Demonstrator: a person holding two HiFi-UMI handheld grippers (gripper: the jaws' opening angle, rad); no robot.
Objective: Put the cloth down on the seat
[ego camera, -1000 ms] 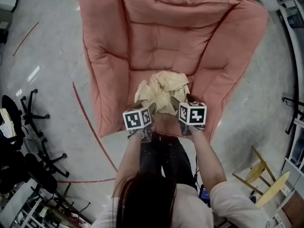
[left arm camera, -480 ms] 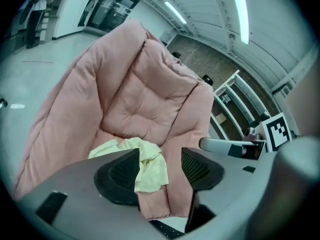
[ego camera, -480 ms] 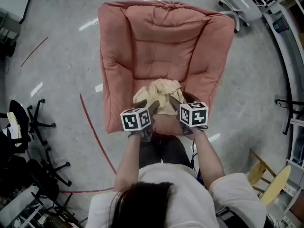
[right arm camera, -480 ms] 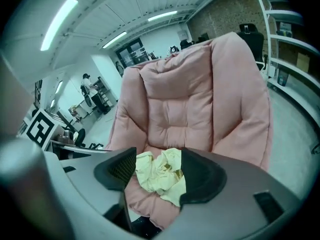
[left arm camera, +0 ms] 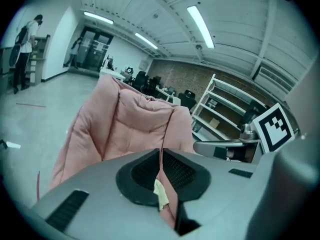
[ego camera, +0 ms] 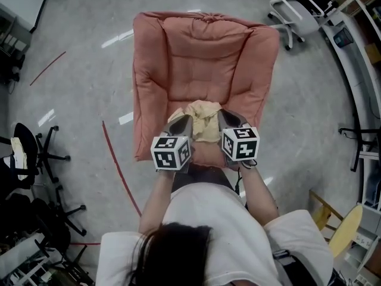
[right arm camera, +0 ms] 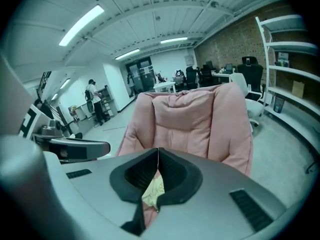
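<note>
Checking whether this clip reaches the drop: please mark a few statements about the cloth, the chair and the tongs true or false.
The cloth lies on the seat of the pink chair. True.
The cloth is blue. False: it is pale yellow.
The cloth hangs from the tongs. False: the left tongs and right tongs are closing empty, tips together, with the cloth on the seat beyond them.
A white office chair stands beyond the pink chair. True.

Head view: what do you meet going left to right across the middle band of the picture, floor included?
Red floor line → left gripper, jaws shut → cloth lying on the seat → right gripper, jaws shut → yellow stool.
</note>
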